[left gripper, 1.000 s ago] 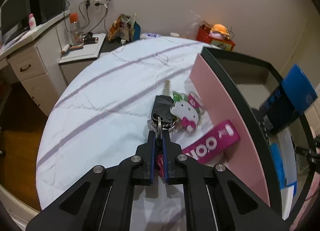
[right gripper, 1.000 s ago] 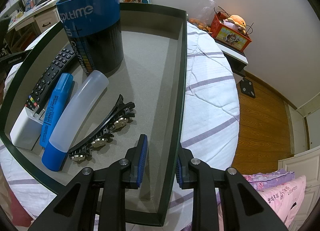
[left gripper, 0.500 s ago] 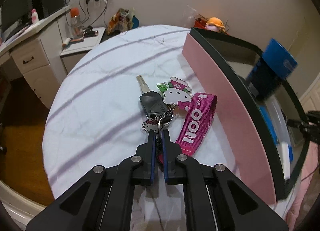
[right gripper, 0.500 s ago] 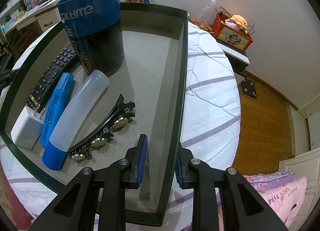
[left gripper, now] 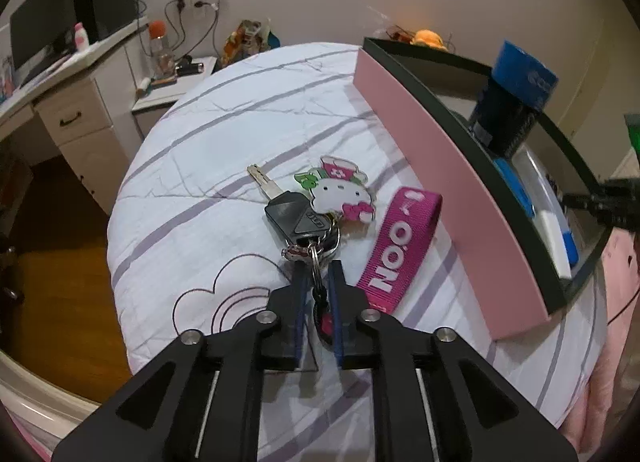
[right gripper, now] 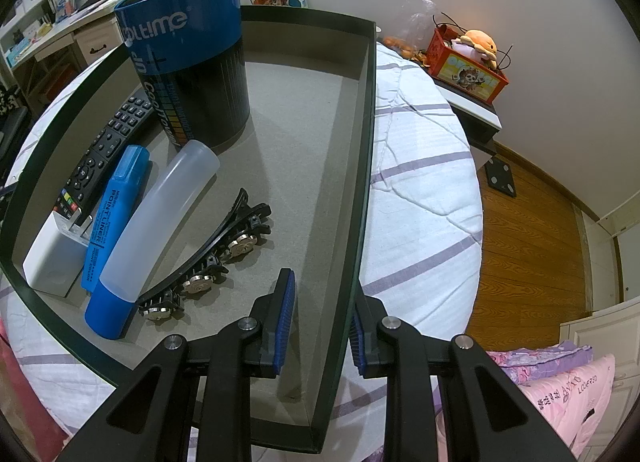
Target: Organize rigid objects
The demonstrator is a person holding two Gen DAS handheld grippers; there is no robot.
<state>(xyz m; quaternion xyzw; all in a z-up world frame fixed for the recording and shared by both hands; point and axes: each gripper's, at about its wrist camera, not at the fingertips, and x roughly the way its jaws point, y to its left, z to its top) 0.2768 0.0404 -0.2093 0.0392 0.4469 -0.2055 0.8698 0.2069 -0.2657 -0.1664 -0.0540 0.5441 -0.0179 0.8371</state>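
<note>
A key bunch (left gripper: pixel 298 218) lies on the striped white bed sheet: a black car key, a cat charm (left gripper: pixel 340 192) and a magenta strap (left gripper: pixel 394 250). My left gripper (left gripper: pixel 317 274) sits over its ring; the jaws are opening and the pads stand just off the ring between them. To the right is the pink-sided box (left gripper: pixel 440 190). My right gripper (right gripper: pixel 320 290) straddles the box's right wall (right gripper: pixel 360 182), one finger inside and one outside, with a gap showing at the inner pad. Inside lie a blue canister (right gripper: pixel 192 58), remote (right gripper: pixel 108 146), highlighter (right gripper: pixel 116 206), translucent tube (right gripper: pixel 160 222) and hair clip (right gripper: pixel 212 258).
A white block (right gripper: pixel 52 262) sits in the box's near left corner. A desk with drawers (left gripper: pixel 76 118) and a nightstand (left gripper: pixel 176 82) stand beyond the bed's left side. A red toy box (right gripper: pixel 464 66) sits at the far right, wooden floor (right gripper: pixel 532 242) beyond the bed's edge.
My left gripper slid along the bed, dragging the key bunch away from the pink wall, and the strap now lies straight. Its jaws have parted slightly. The right gripper and box contents stayed put.
</note>
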